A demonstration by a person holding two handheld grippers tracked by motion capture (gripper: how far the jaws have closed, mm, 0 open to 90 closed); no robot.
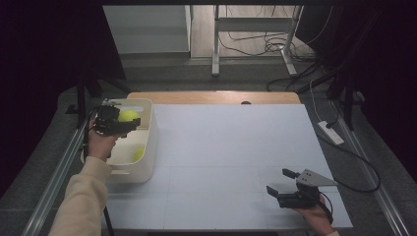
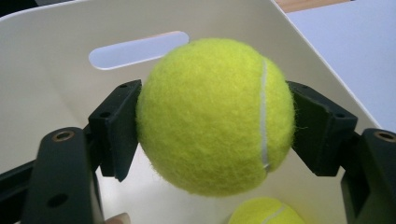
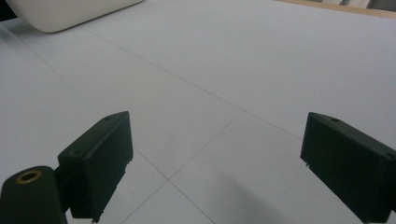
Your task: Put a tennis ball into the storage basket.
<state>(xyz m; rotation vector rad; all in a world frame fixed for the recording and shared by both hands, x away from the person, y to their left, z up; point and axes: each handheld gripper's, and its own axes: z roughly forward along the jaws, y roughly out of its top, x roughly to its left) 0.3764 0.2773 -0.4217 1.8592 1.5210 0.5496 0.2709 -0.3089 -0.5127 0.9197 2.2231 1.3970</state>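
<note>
A yellow-green tennis ball (image 1: 129,116) (image 2: 215,116) hangs over the white bin (image 1: 147,142) at the table's left, and my left gripper (image 1: 123,119) (image 2: 215,126) is shut on it, one black pad pressing each side. A second tennis ball (image 1: 139,154) (image 2: 266,212) lies on the bin's floor below. Near the table's front right, my right gripper (image 1: 281,181) (image 3: 215,158) rests low over the white sheet (image 3: 233,70), open, with nothing between its jaws.
The bin (image 2: 56,93) has a slot handle (image 2: 137,49) in its far wall; its corner (image 3: 65,14) lies at the top left of the right gripper view. A wooden table edge (image 1: 211,97) runs along the back. Cables (image 1: 344,147) trail off the right side.
</note>
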